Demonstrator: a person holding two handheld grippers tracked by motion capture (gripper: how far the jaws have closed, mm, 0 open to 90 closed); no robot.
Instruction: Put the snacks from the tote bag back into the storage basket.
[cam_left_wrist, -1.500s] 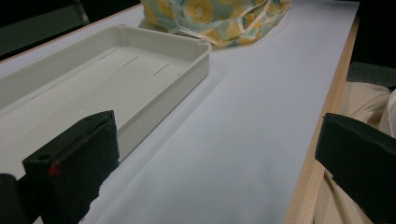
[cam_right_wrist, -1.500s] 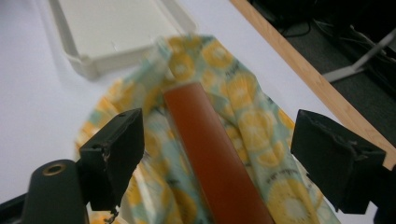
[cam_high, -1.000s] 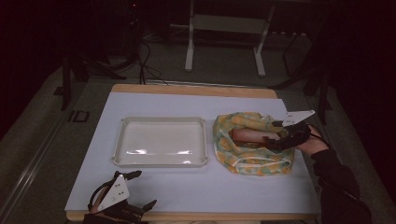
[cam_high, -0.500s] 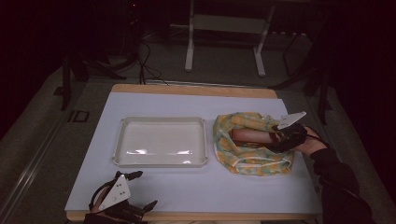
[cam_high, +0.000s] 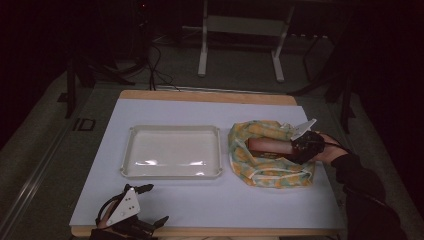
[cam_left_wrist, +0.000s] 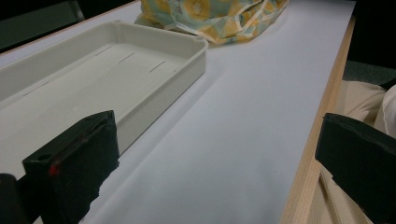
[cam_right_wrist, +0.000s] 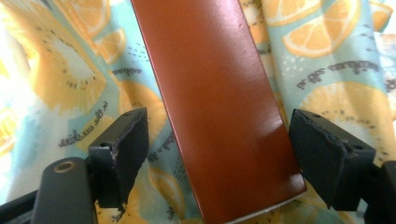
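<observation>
Right gripper (cam_right_wrist: 217, 158), jaws spread, straddled a brown block (cam_right_wrist: 212, 102) lying on the fruit-print cloth (cam_high: 270, 167), apparently for grasping; left gripper (cam_left_wrist: 210, 177) idled spread at the table (cam_high: 200, 200) edge beside the tray (cam_high: 171, 172).

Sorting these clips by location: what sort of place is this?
Probably a lab or studio set up for recording, not a home: a dim room, a white-topped table on bare floor, metal stand legs and loose cables behind it.
</observation>
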